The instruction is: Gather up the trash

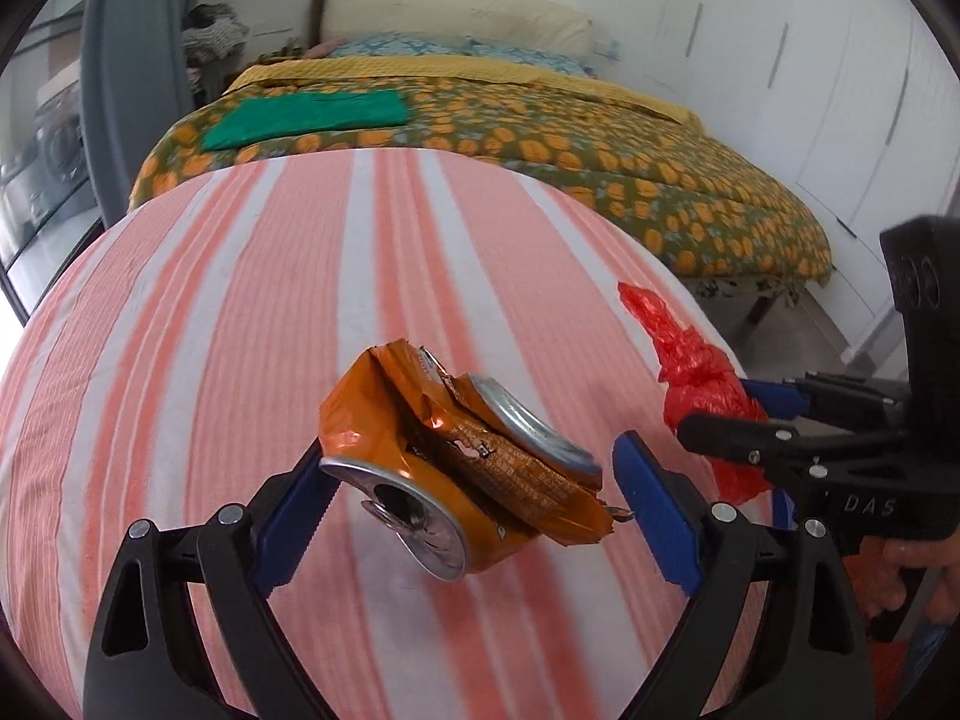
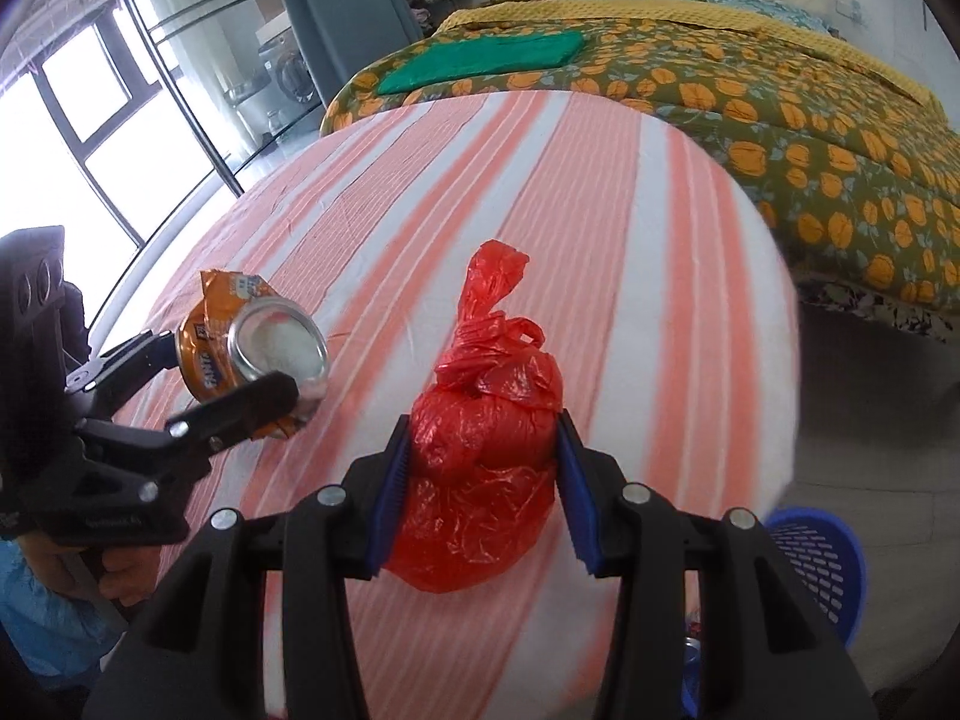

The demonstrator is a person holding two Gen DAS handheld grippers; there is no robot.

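Observation:
A crushed orange drink can hangs a little above the pink-and-white striped tablecloth, with my left gripper shut on it, its blue pads at either end. The right wrist view shows the same can at the left between the left gripper's black fingers. A knotted red plastic bag sits squeezed between the blue pads of my right gripper, which is shut on it. From the left wrist view, the bag and right gripper appear at the right.
A blue perforated basket stands on the floor below the table's right edge. Beyond the table is a bed with a flowered cover and a folded green cloth. White cupboards are at the right, windows at the left. A person's hand grips the right handle.

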